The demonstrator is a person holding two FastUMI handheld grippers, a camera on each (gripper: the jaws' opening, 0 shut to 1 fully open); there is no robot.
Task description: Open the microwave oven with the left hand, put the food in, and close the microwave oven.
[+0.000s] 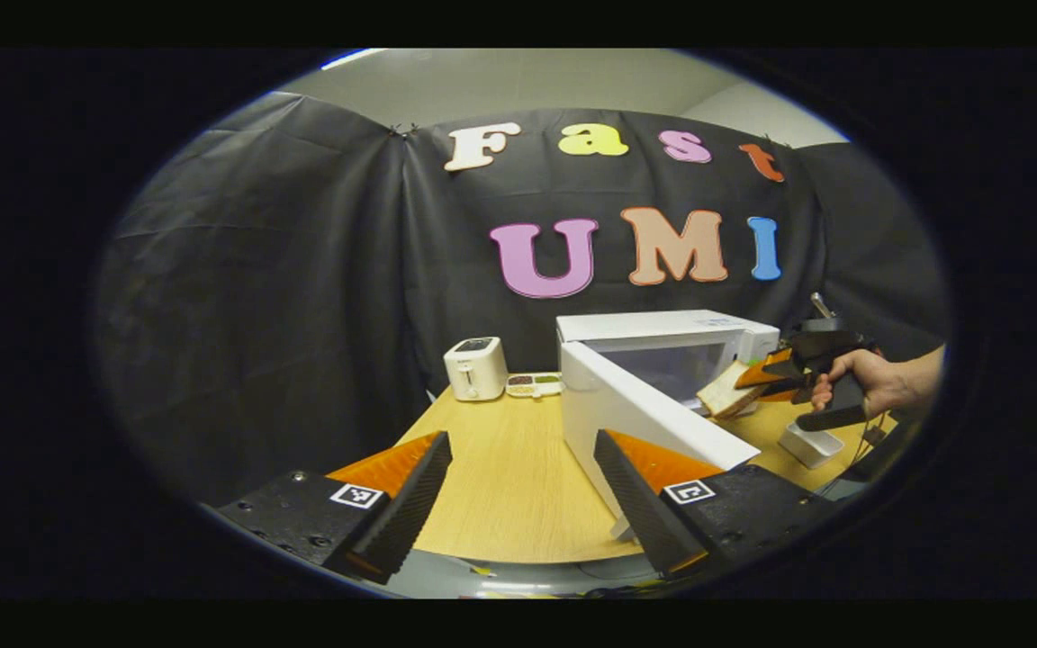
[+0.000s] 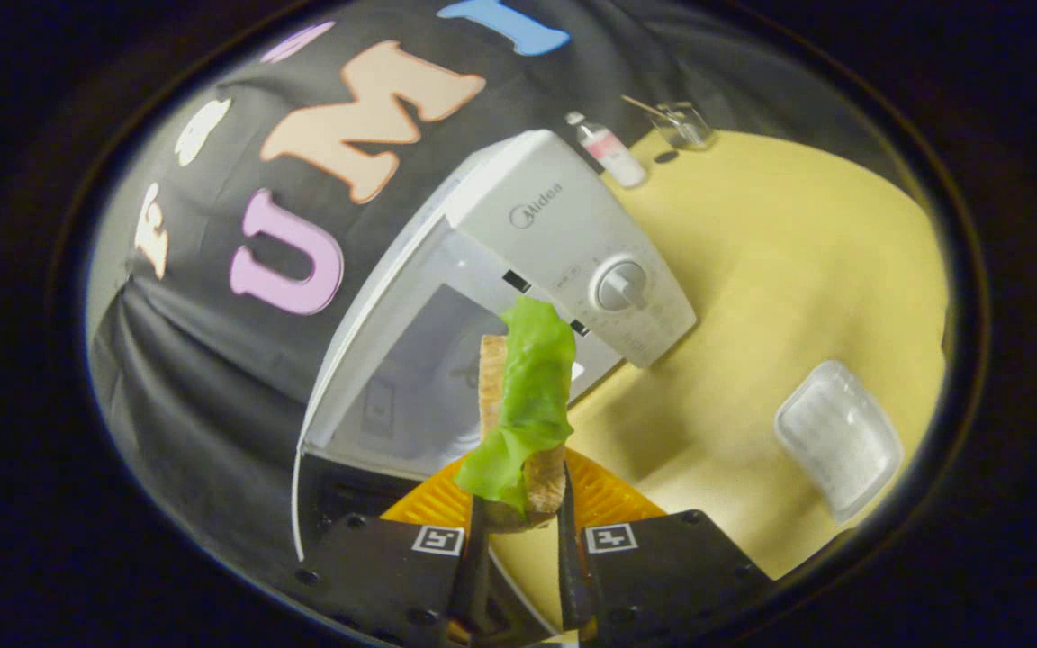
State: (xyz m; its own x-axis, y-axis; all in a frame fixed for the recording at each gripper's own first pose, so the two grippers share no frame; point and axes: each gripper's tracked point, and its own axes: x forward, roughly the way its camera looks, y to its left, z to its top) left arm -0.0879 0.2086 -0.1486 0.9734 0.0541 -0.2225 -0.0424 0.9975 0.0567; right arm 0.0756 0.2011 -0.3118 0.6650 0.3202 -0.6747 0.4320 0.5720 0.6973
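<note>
Right hand-held gripper (image 2: pixel 518 531) is clamped on the sandwich (image 2: pixel 523 414), poised before the open microwave oven (image 2: pixel 563 225). Left hand-held gripper (image 1: pixel 523 499) stands apart, empty. Bread appears soft and light, lettuce loose; grip low, gently, probably across both slices.

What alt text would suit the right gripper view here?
The right gripper has its jaws shut on a sandwich with green lettuce, held before the open white microwave. A clear lidded container lies on the wooden table.
</note>
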